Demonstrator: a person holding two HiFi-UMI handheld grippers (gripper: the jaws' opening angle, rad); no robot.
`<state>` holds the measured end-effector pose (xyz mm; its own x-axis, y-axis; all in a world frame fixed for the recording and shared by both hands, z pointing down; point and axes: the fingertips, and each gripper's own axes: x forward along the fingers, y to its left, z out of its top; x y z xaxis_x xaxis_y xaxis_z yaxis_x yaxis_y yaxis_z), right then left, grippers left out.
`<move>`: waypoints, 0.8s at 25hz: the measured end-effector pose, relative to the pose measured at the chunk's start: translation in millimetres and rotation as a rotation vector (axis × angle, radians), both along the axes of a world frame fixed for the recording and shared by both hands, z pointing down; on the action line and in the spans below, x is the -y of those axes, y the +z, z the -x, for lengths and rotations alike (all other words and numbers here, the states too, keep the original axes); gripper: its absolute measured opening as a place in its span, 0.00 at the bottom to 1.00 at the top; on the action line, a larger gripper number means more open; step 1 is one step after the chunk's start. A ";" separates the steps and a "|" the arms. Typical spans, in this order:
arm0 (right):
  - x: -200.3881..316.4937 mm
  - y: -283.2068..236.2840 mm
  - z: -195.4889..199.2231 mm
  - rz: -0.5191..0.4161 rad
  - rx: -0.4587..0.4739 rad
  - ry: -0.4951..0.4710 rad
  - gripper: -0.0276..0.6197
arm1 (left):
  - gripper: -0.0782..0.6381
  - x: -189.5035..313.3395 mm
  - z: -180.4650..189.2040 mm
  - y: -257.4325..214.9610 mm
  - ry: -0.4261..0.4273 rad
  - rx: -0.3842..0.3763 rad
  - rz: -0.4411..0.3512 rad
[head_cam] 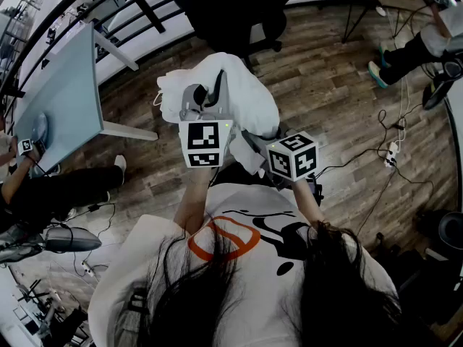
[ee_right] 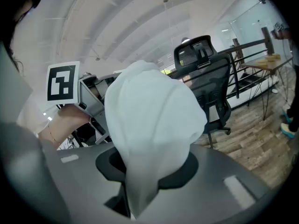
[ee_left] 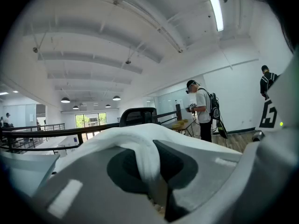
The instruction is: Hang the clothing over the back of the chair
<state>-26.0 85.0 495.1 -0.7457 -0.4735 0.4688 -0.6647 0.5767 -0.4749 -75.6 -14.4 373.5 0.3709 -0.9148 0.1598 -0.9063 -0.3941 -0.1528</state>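
Clothing point(head_cam: 242, 96): one white garment, bunched, held in the air in front of me. It is above the wooden floor point(head_cam: 333, 92) and short of the black chair point(head_cam: 239, 9). As far as the head view shows, it touches neither.

Grip: the left gripper point(head_cam: 207, 92) has its jaws closed on a narrow rolled fold of the fabric. The right gripper point(head_cam: 251, 148) has its jaws closed on a thicker gather, which balloons up over them. The two holds sit near each other on my side of the bundle.

Handling, in my judgement: light, soft, with no stiffness, and it sags wherever it is not held. It is not fragile. The thin left pinch could slip under a tug. I would prefer holds at the shoulders or a hem, well apart, so the cloth spreads before it crosses the chair back. Gripped as a lump, it may slide off.

Views: only the head view shows the whole bundle, both marker cubes and the gap to the chair. The right gripper view shows the chair's headrest and backrest upright beyond the garment, which the head view flattens. The left gripper view shows only the chair's top over the fabric ridge, and a standing person point(ee_left: 202, 108) far beyond.
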 end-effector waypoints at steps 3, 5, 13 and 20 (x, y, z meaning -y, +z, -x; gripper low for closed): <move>-3.6 -1.5 -1.5 0.004 0.002 0.001 0.27 | 0.13 -3.2 -2.0 -1.2 0.002 -0.001 0.002; -4.8 -2.3 -1.7 0.005 0.003 0.001 0.27 | 0.13 -4.2 -2.2 -1.8 0.003 -0.003 0.004; -9.9 0.6 -10.9 -0.003 -0.008 -0.010 0.27 | 0.13 -8.3 -11.3 1.0 -0.003 -0.018 0.006; -3.3 1.8 -32.7 0.000 0.004 -0.022 0.27 | 0.13 -2.2 -35.2 -0.2 0.008 -0.025 -0.015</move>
